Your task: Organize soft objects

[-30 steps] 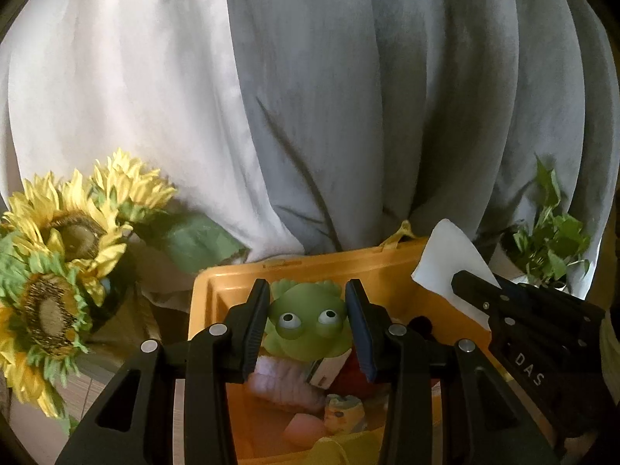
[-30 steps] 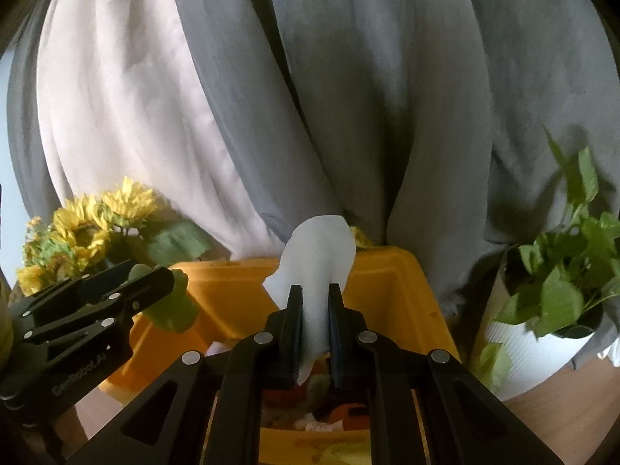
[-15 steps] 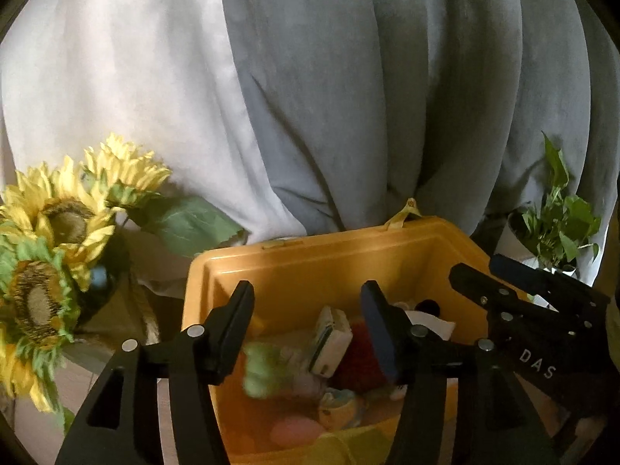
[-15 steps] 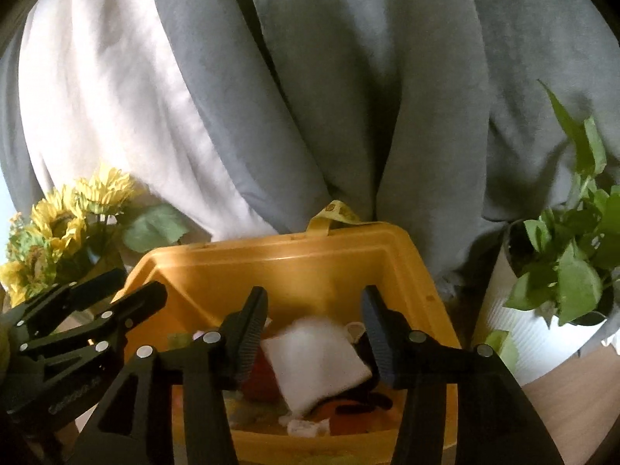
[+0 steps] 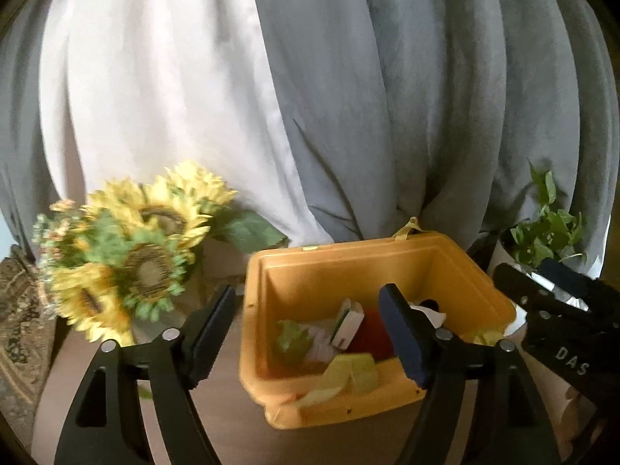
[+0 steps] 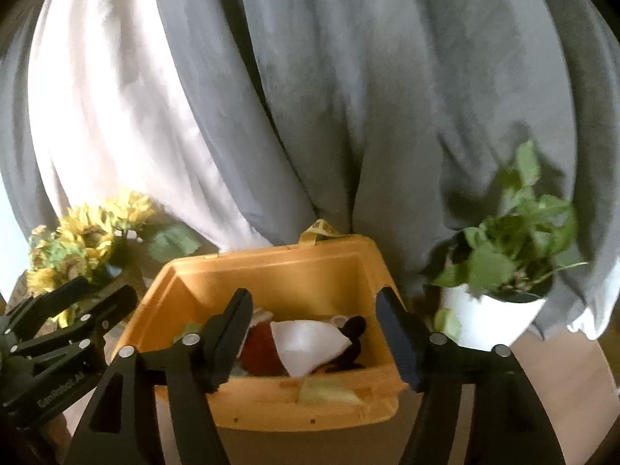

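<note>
Grey and white curtains hang behind the yellow plastic bin (image 6: 271, 407) of soft things, above which both grippers' jaws are opening, empty, apparently after a drop: left gripper (image 5: 310, 333), right gripper (image 6: 314, 333).

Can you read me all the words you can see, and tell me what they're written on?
"DAS": on the right tool, seen from the left camera.
"GenRobot.AI": on the left tool, seen from the right camera, slightly blurred.
White box in the yellow bin: any print is too small to read.

Grey curtains (image 6: 387, 97) and a pale sheer panel (image 5: 155, 97), lit from behind, fill the upper frame above sunflowers (image 5: 131, 255) at lower left and a potted plant (image 6: 511, 271) at right.
</note>
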Available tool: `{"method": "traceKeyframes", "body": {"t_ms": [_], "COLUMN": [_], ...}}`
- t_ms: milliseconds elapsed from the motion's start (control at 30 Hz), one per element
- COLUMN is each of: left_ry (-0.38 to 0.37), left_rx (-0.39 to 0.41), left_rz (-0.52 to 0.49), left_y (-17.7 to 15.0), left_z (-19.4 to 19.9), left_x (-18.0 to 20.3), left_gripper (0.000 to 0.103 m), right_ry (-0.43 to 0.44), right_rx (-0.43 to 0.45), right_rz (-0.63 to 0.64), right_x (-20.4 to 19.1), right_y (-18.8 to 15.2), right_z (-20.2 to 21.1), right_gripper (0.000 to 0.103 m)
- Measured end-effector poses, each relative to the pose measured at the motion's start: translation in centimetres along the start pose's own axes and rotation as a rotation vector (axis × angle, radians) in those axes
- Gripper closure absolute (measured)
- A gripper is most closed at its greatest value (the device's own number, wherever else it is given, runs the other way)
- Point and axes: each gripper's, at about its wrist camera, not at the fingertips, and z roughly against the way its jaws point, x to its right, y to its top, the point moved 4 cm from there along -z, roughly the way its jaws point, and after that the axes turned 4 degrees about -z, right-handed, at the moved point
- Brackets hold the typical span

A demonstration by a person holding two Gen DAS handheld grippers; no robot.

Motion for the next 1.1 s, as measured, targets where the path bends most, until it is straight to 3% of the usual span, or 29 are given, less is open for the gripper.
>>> {"method": "traceKeyframes", "body": {"t_ms": [433,667,1100], "left_ry": [0.057,0.057,0.07], "left_rx": [0.099,0.131,0.148], "left_rz": [0.009,0.008,0.001], "left_y": [-1.8,-3.3,-6.3], "left_z": [11.1,15.7,23.2], "left_x": [-2.2,-2.4,-1.0], "left_gripper": [0.002,0.0,0.0], "right_ry": [-0.089,-0.136,-0.151], "right_rx": [0.119,0.162,0.187], "right_rz": [0.005,-0.009,-0.016], "right_x": [-1.1,-1.6,-1.4], "right_y": [-1.7,-3.7,-6.8], "right_z": [11.4,16.6,24.1], "right_gripper": [0.012,0.006,0.006]}}
